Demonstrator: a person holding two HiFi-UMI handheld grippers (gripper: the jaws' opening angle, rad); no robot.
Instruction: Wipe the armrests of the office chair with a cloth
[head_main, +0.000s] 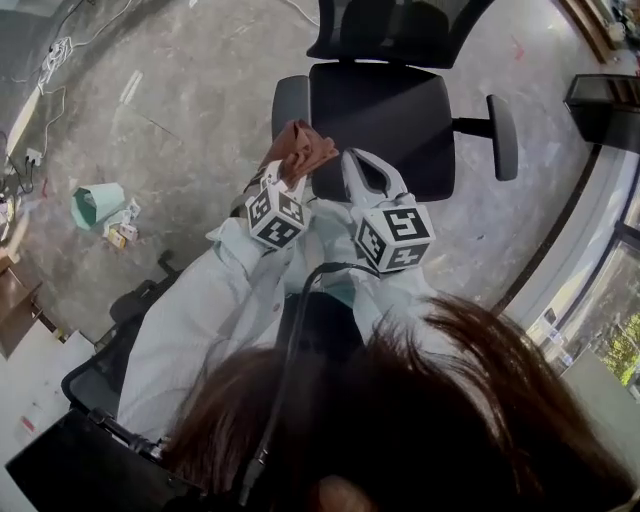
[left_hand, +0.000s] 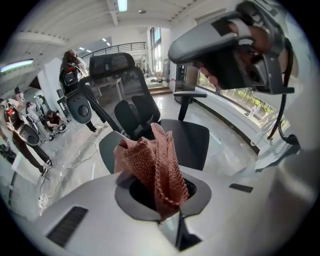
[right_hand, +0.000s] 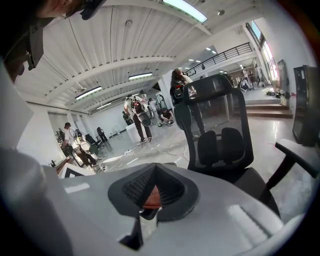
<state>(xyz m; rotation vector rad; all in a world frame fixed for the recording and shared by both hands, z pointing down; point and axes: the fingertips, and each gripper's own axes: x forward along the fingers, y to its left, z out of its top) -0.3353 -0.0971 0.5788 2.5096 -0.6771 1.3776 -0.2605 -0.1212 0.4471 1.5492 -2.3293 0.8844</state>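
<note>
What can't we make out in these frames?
- Armrest on the left: head view, near end covered by cloth in left gripper.
- Chair base: head view, hidden under the seat.
- Right gripper: reddish bit between jaws in its view, too small to identify.

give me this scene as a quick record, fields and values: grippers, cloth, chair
left gripper: shut on reddish-brown cloth
right gripper: jaws together, beside the left one
office chair: in front of the person, seat bare
armrest by cloth: just beyond the cloth, contact unclear
other armrest: nothing near it
wiping: not visibly started
</note>
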